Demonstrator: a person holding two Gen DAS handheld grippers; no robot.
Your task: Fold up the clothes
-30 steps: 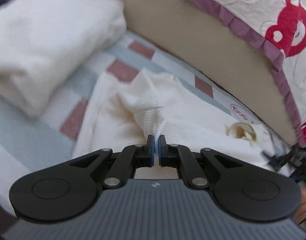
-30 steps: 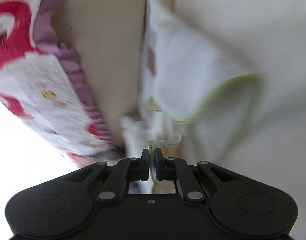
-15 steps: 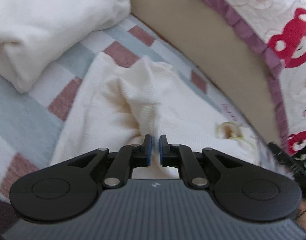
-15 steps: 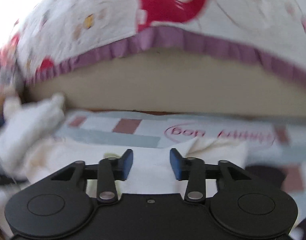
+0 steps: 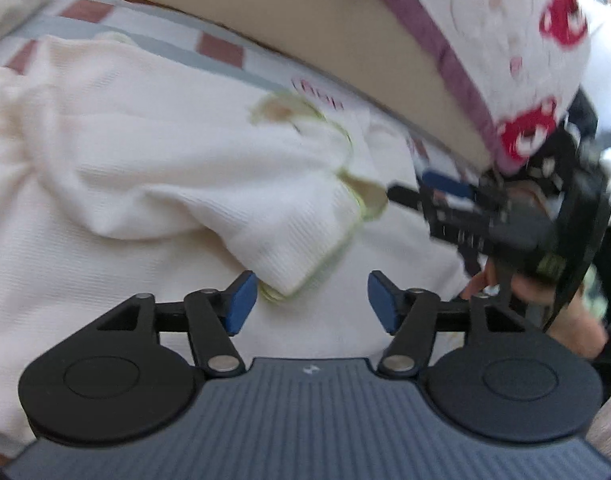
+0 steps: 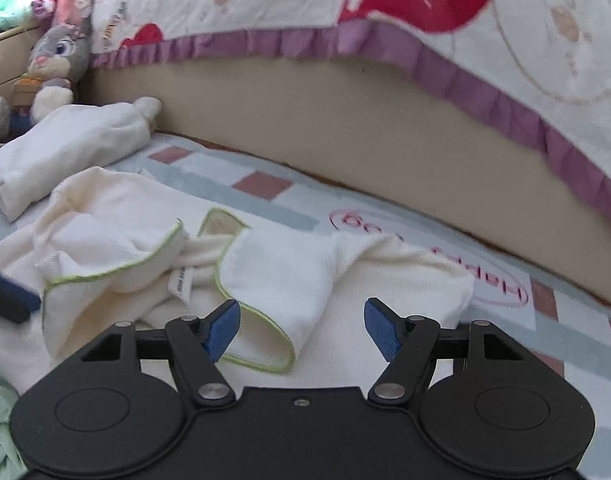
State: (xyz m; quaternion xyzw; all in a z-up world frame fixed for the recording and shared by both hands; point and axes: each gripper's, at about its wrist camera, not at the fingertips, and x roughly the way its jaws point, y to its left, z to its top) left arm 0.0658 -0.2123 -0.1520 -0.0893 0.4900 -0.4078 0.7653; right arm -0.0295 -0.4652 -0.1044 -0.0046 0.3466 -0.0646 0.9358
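Right wrist view: right gripper [image 6: 301, 330] fingers opening, nothing pinched, above cream garment [image 6: 277, 276]. Left gripper [image 5: 311, 300] fingers opening beside green-trimmed sleeve [image 5: 289, 248], empty. Regrip sleeve at trim, fold flat toward garment middle.

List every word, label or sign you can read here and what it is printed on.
"Happy": pink lettering, seen upside down, inside a pink oval on the checked mat.
A second pink word on the mat: partly covered, not readable.
Care label on the cream garment: print too small to read.
Small logo on the left hand-held gripper body: a mark, not legible text.
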